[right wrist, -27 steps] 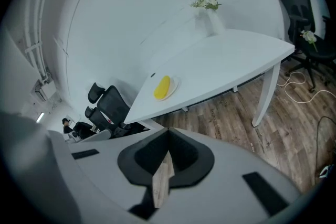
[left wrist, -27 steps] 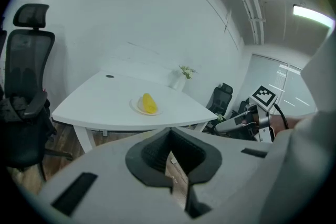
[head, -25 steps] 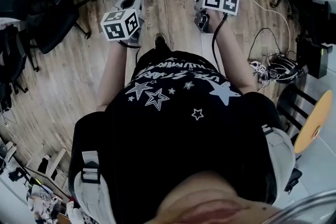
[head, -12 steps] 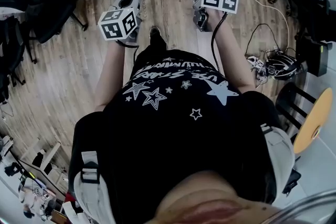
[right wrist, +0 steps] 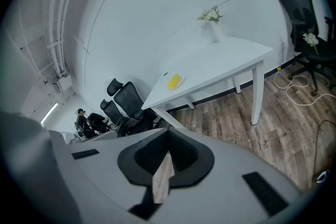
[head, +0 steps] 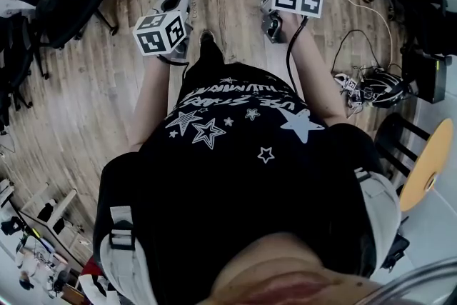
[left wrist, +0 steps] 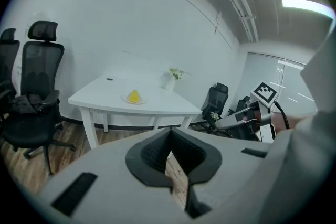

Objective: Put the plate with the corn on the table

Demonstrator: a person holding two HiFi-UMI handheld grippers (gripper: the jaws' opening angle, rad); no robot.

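Black office chairs (left wrist: 39, 68) stand on a wood-plank floor (head: 86, 96) before a white wall (left wrist: 131, 18), ceiling lamp (left wrist: 307, 3) lit

Table (left wrist: 105, 93): white. Plate (left wrist: 126, 99): white; corn (left wrist: 134, 95): yellow. Floor (head: 93, 96): grey-brown planks, wood grain. Shirt (head: 235, 153): black, white stars and lettering. Left tongs (left wrist: 170, 165) and right tongs (right wrist: 165, 165): pale grey bodies, black pads; cubes carry black-and-white square markers. Office chair (left wrist: 37, 92): black.

Gripper views share table (left wrist: 100, 94), apparently far.
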